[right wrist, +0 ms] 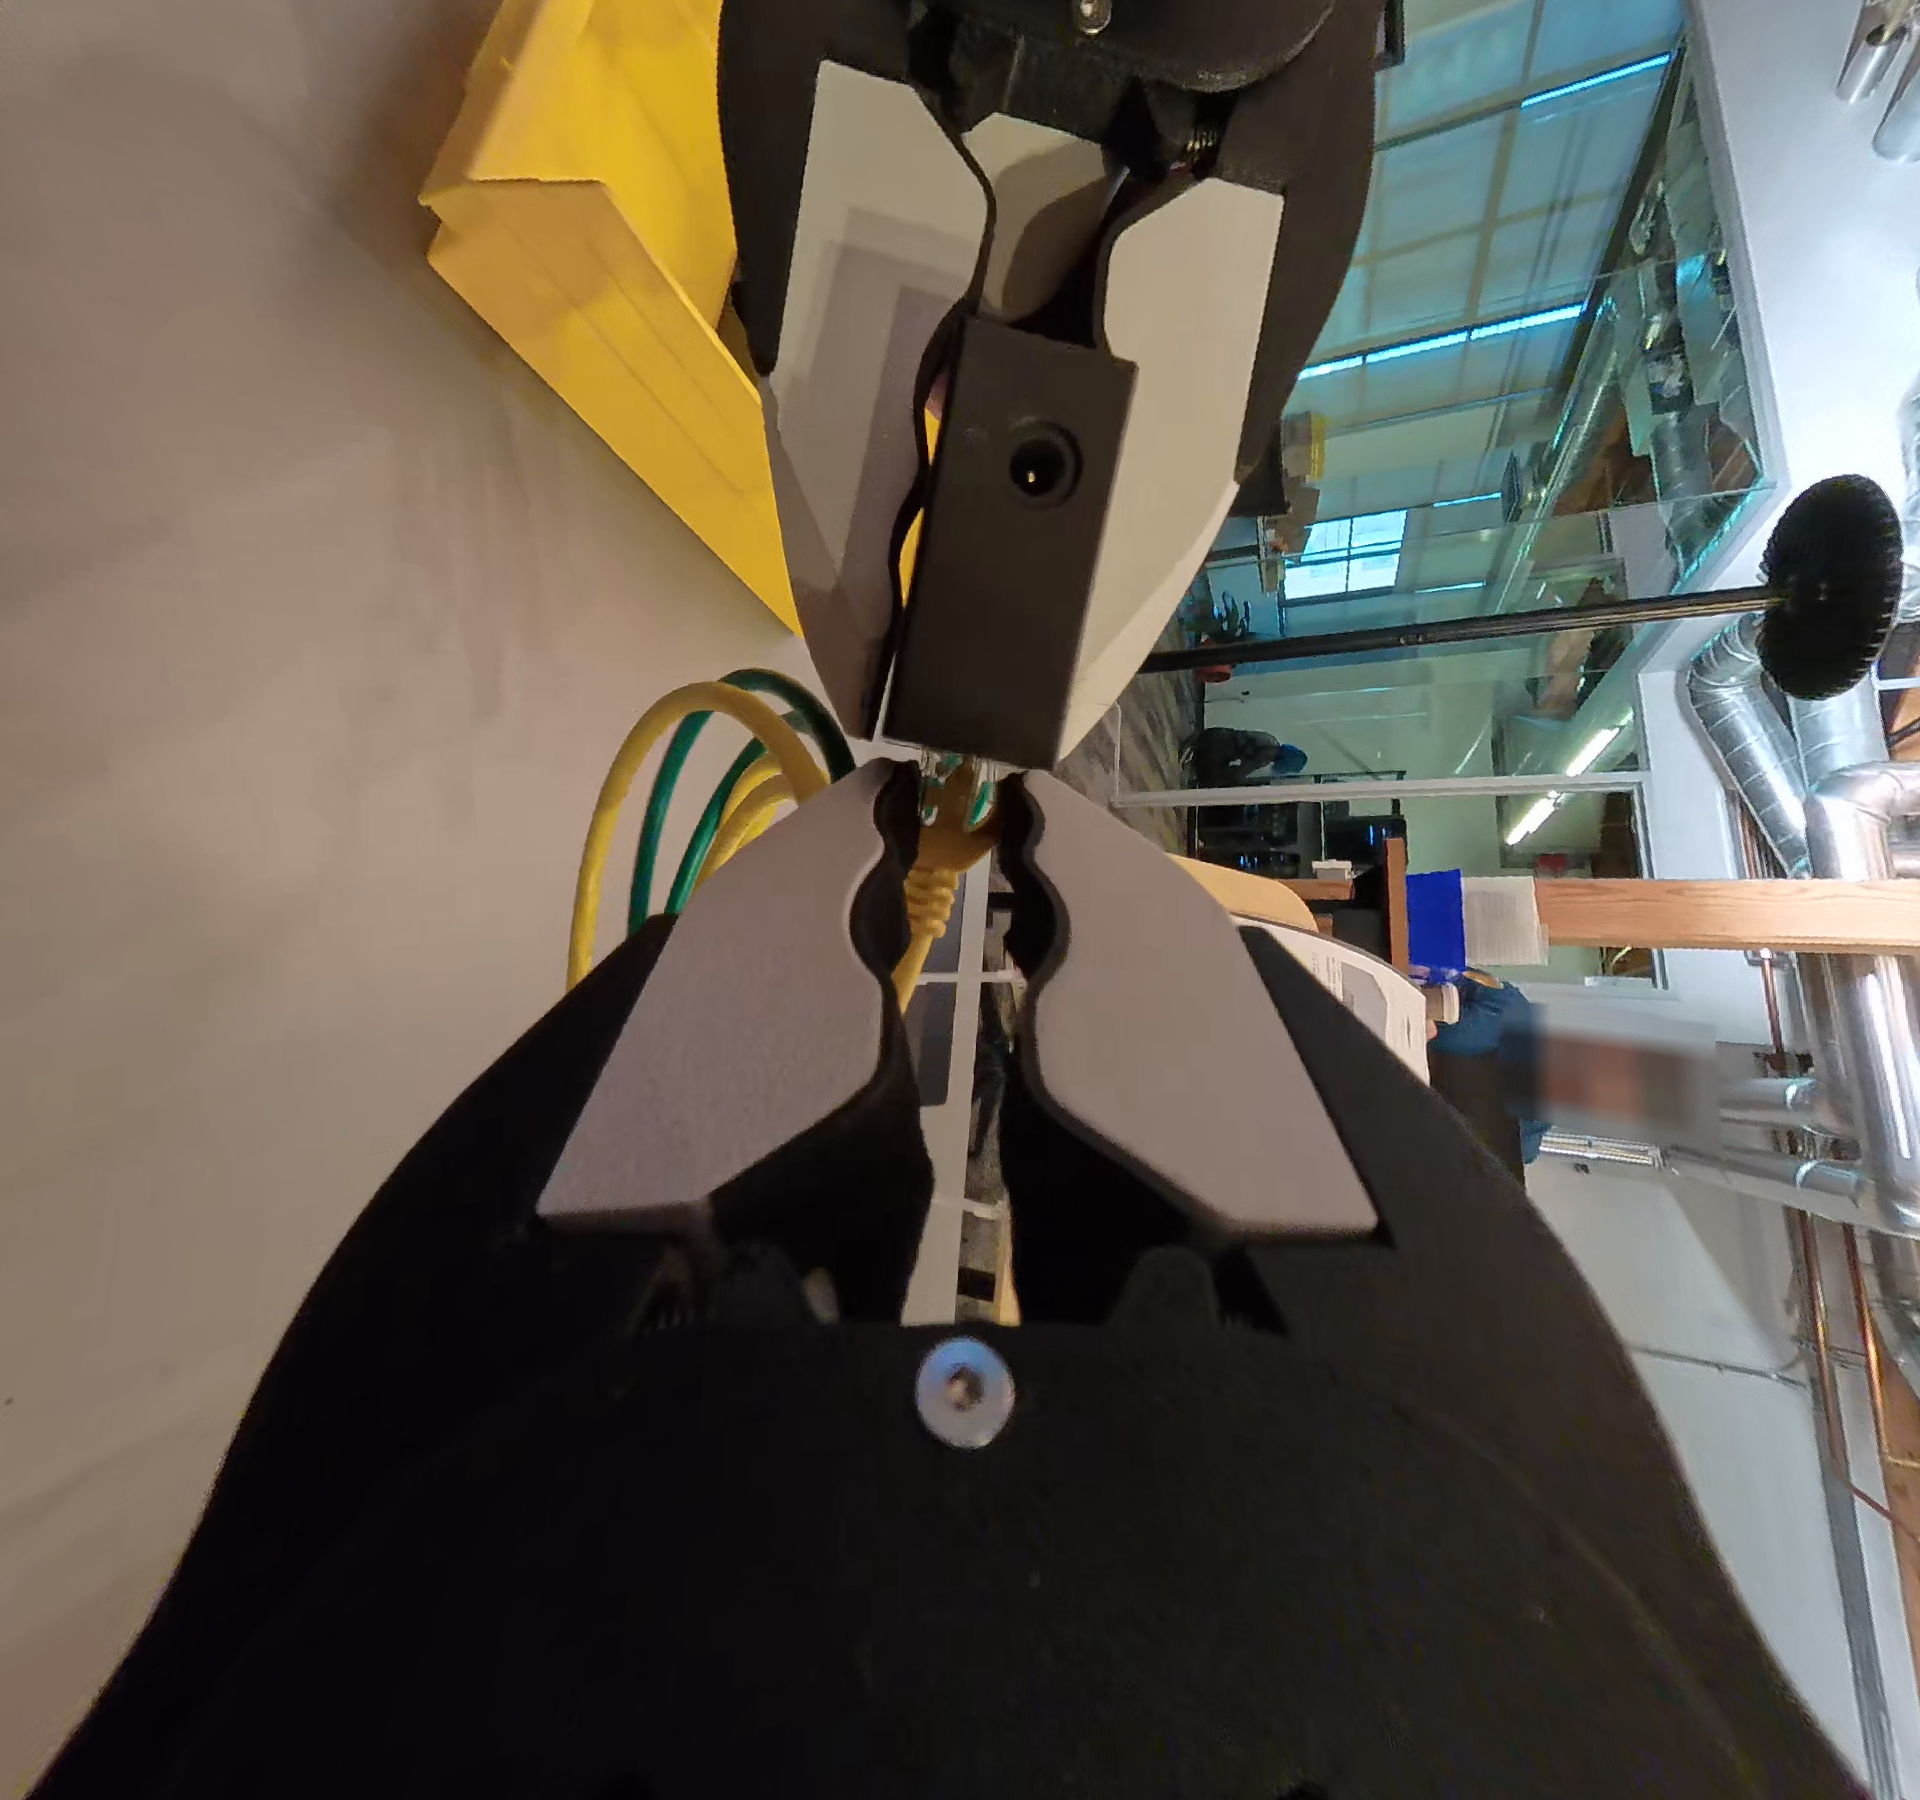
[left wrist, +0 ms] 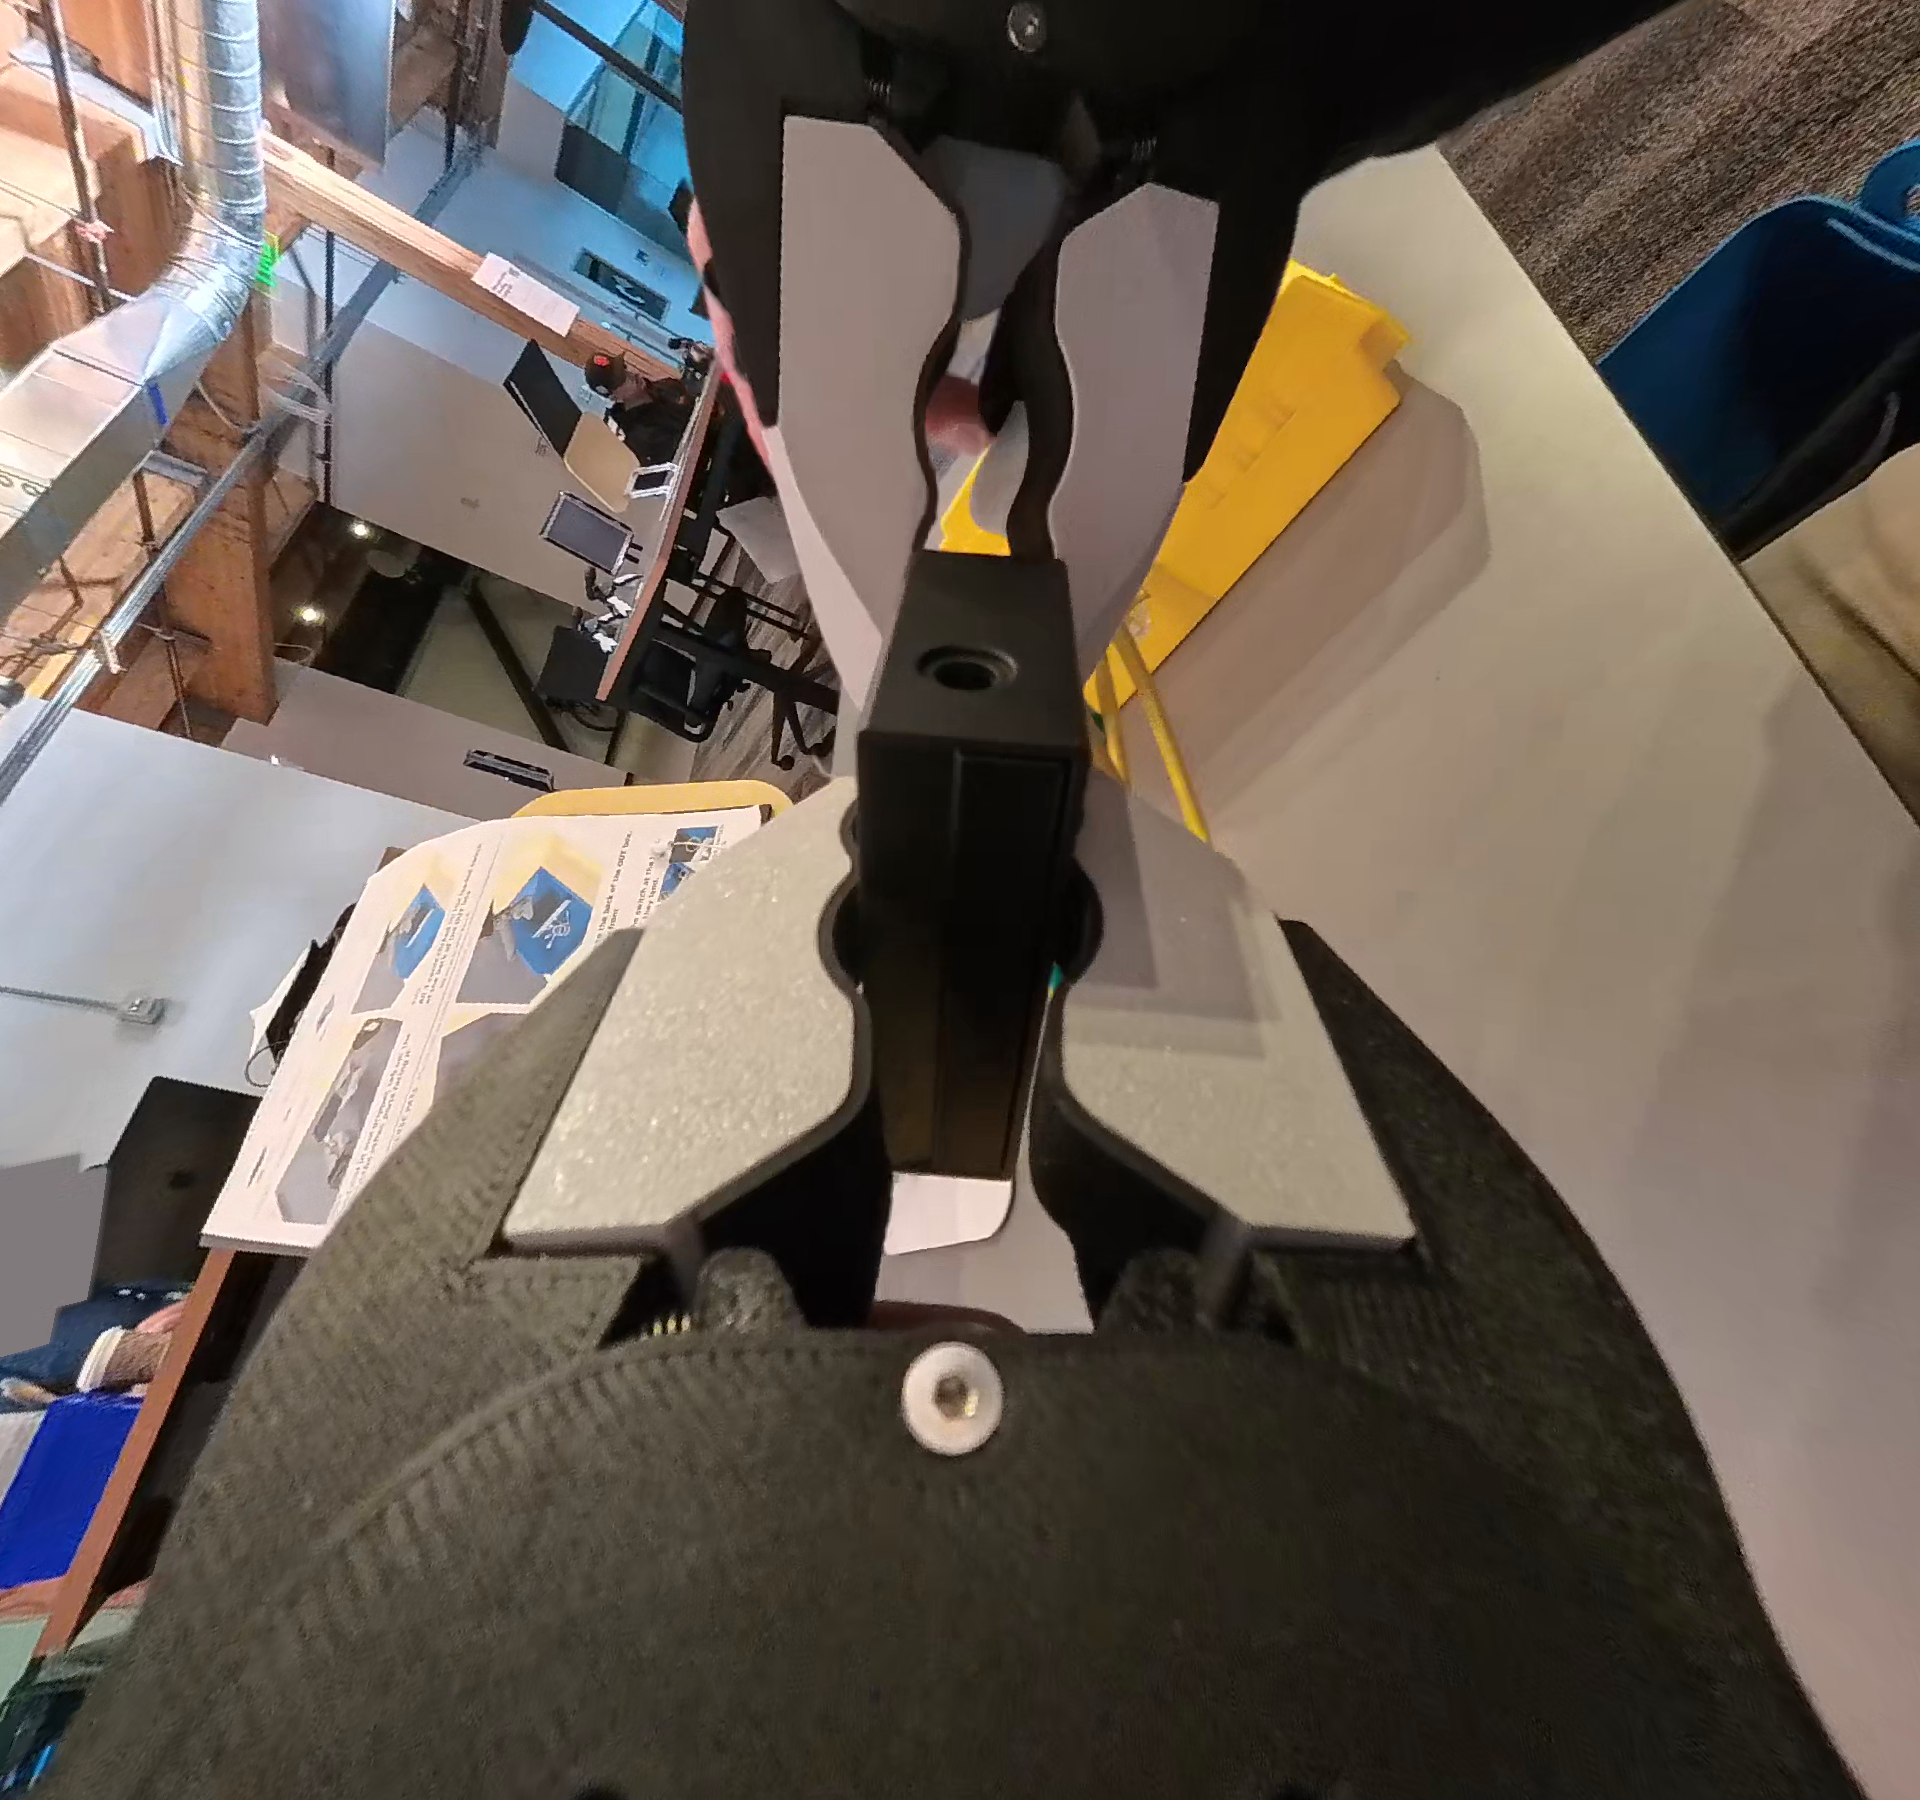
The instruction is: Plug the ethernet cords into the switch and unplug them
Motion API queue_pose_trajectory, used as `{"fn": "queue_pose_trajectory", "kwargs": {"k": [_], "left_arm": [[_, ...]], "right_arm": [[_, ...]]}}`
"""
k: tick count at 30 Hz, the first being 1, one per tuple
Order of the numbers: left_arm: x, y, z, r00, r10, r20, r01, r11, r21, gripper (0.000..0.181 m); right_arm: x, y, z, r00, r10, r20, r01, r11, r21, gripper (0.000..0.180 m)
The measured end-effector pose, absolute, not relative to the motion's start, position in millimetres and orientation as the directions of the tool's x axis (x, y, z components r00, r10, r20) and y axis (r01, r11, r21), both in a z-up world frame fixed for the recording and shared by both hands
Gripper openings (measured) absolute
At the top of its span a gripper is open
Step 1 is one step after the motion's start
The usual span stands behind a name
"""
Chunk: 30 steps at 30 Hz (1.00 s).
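The left gripper (left wrist: 961, 903) clamps the black switch (left wrist: 971, 877) clear of the table (left wrist: 1558, 815), bracing it. Facing it, the right gripper (right wrist: 956, 805) stands slightly open around the yellow cord's plug (right wrist: 940, 841) at the switch's ports; 2 green cords (right wrist: 707, 794) loop beside.

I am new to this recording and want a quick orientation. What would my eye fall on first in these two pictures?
First the black switch, held in mid-air at the centre of both views, clamped between the left gripper's fingers. The right gripper meets it from the opposite end, its fingertips around a yellow ethernet plug at the switch. Yellow and green cords loop beside a yellow bin on the white table.
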<state>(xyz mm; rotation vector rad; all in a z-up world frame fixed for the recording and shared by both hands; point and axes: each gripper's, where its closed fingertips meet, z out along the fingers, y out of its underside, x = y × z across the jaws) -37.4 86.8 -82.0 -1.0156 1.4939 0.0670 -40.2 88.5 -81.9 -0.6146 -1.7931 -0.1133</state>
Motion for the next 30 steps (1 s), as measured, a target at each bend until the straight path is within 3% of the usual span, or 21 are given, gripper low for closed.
{"fn": "queue_pose_trajectory", "kwargs": {"k": [1, 7, 16, 30], "left_arm": [[-37.1, 85.6, -83.2, 0.149, -0.546, -0.824, -0.607, 0.608, -0.512, 0.032], [-31.8, 79.5, -85.5, 0.163, -0.632, -0.757, -0.540, 0.585, -0.605, 0.029], [-33.8, 77.5, -73.6, 0.200, -0.649, -0.734, -0.503, 0.575, -0.645, 0.030], [-33.7, 73.9, -73.4, 0.160, -0.602, -0.783, -0.552, 0.603, -0.576, 0.030]], "right_arm": [[-39.8, 87.7, -83.0, -0.194, 0.353, 0.915, 0.471, 0.852, -0.228, 0.014], [-34.2, 81.1, -85.7, -0.285, 0.407, 0.868, 0.501, 0.835, -0.227, 0.013], [-34.5, 78.5, -71.8, -0.204, 0.418, 0.885, 0.457, 0.840, -0.292, 0.016], [-33.1, 72.8, -69.6, -0.239, 0.326, 0.914, 0.443, 0.875, -0.196, 0.013]]}}
